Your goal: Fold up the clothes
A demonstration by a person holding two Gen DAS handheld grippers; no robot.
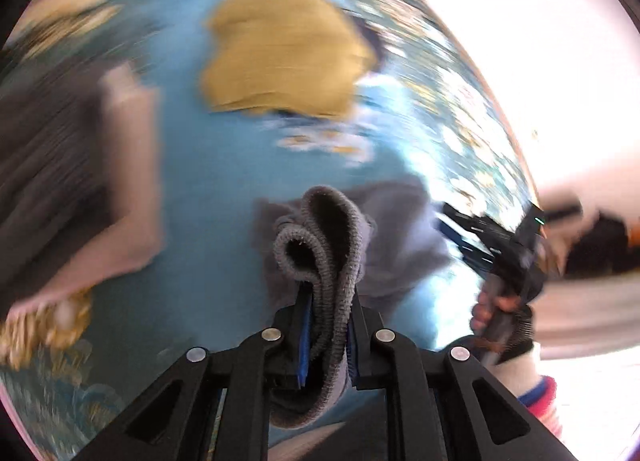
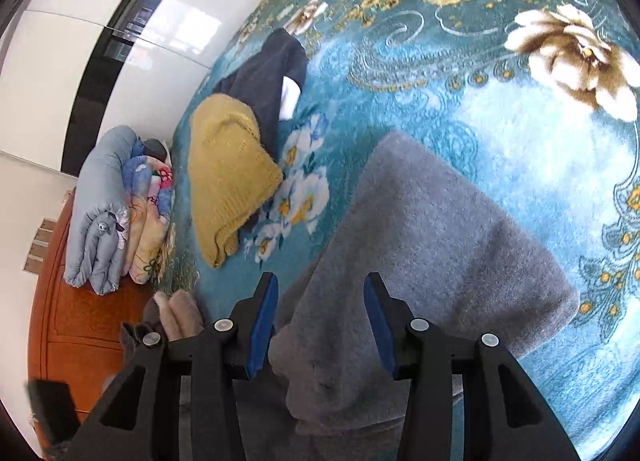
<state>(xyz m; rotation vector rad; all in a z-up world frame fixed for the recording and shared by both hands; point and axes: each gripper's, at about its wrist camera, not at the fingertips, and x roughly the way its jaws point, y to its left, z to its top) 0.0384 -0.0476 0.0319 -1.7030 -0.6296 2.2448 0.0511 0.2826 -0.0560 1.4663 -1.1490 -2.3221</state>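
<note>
The left tool clamps the grey sweater's ribbed hem, apparently lifting it to fold. The right tool stands half open, gripping nothing, astride the grey sweater.

Left gripper clamped, right gripper agape.

Left wrist view: motion blur smears nearly everything beyond the jaws.
Mustard-yellow garment: a soft-edged patch here, knit and outline lost.
Dark mass with pale strip: streaked at the left edge, cannot tell what it is.
Right gripper: blurred at the right, jaw spacing unreadable in this view.
Hand: partly hidden behind the handle, sleeve cut by the rim.
Grey garment: its near end passes under the gripper body and out of the bottom edge.
Dark navy garment: lower part covered by the yellow one.
Folded bedding: far side hidden.
</note>
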